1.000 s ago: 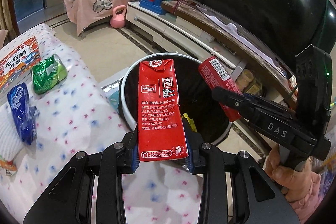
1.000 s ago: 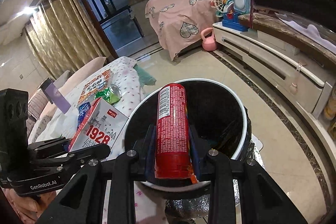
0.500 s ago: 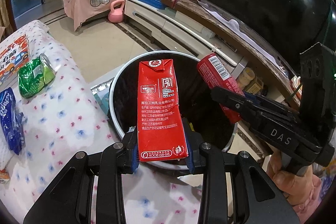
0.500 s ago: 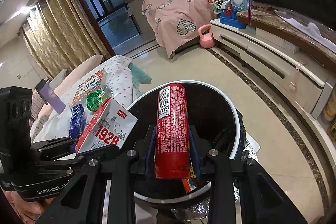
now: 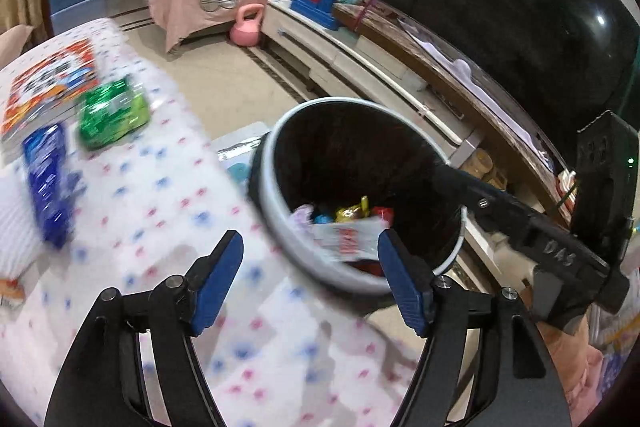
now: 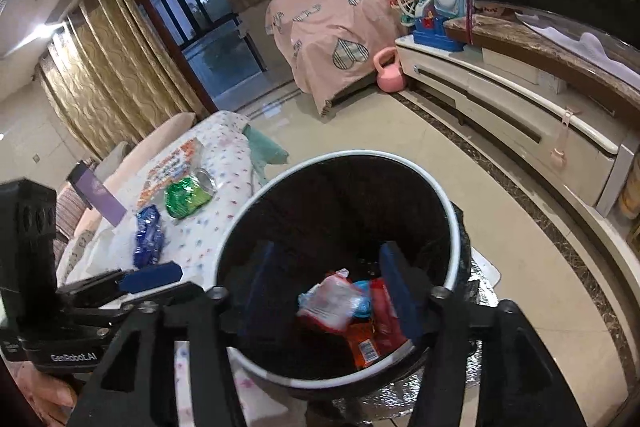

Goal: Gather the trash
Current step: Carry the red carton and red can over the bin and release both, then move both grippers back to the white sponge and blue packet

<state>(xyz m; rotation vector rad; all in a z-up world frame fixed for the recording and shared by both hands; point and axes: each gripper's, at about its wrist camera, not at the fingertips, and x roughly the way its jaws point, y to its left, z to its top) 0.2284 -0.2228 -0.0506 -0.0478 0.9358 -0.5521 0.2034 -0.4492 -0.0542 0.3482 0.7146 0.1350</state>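
A black trash bin with a white rim (image 5: 276,131) (image 6: 454,227) stands beside the cloth-covered table. My left gripper (image 5: 310,277) is open and empty over the table edge at the bin's near rim. My right gripper (image 6: 334,291) is open and empty above the bin's mouth. The red carton (image 5: 348,237) and the red can (image 6: 386,311) lie inside the bin among other wrappers. A green packet (image 5: 112,113) (image 6: 186,193) and a blue packet (image 5: 48,179) (image 6: 148,241) lie on the table.
A printed box (image 5: 48,87) lies at the table's far end. A TV cabinet (image 6: 520,115) with toys runs along the right. A pink kettlebell (image 5: 248,31) and a pink covered piece of furniture (image 6: 336,23) stand on the floor beyond.
Both grippers have opened. The red carton has dropped from the left gripper and the red can from the right gripper into the bin.
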